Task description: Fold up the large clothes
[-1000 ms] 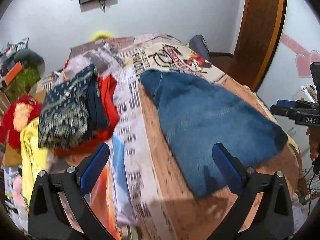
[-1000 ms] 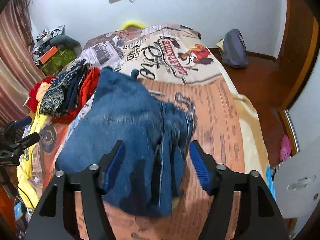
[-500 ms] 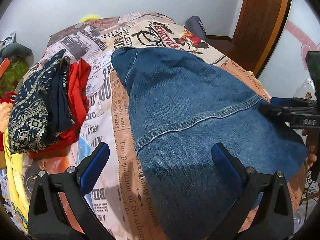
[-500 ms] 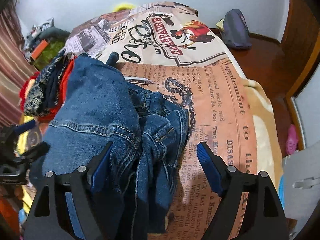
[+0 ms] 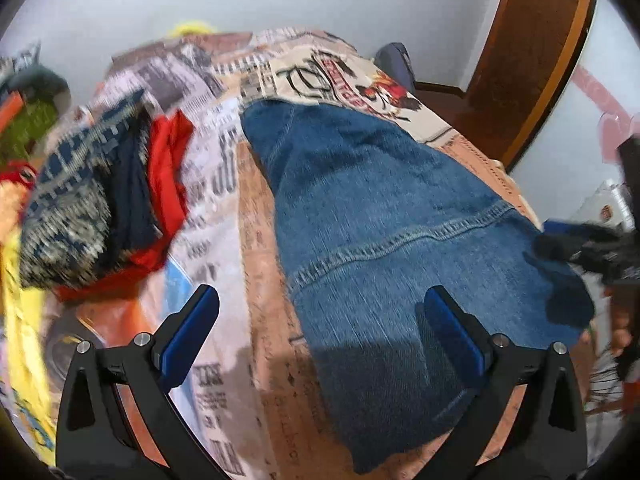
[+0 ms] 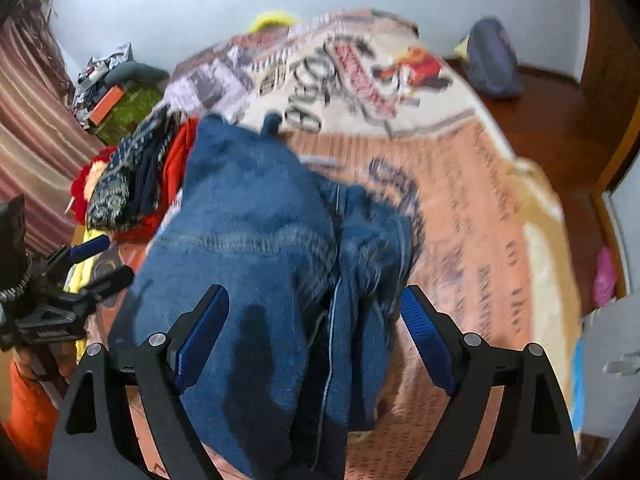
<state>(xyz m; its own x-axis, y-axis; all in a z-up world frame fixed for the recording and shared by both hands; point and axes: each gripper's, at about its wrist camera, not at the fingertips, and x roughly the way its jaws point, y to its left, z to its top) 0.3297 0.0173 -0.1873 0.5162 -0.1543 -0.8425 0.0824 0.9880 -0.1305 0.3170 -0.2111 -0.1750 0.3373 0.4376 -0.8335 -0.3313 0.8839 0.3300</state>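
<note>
Here, a bed (image 6: 500,208) fills a small room with pale blue-white walls, covered by a bedspread (image 5: 256,184) printed like old newspaper pages in peach, cream and grey, with a red cartoon figure near its far end. A pair of blue denim jeans (image 5: 380,216) lies lengthwise along the middle of the bed, its near end bunched into loose folds. Left of the jeans on the bed sits a pile of clothes (image 5: 104,208): a navy patterned piece over red, with yellow fabric at the bed's left edge. Beyond the bed's far right corner, a dark blue-grey bag (image 6: 494,64) rests on a reddish wooden floor (image 6: 560,120), near a brown wooden door (image 5: 536,52). A striped curtain (image 6: 32,128) hangs left of the bed.

The left hand-held gripper (image 5: 320,332) hovers over the bed with jaws wide apart, clasping nothing. The right hand-held gripper (image 6: 314,332) is above the bunched end of the jeans, jaws opening, the denim lying below and between them, pads not pressing it.
</note>
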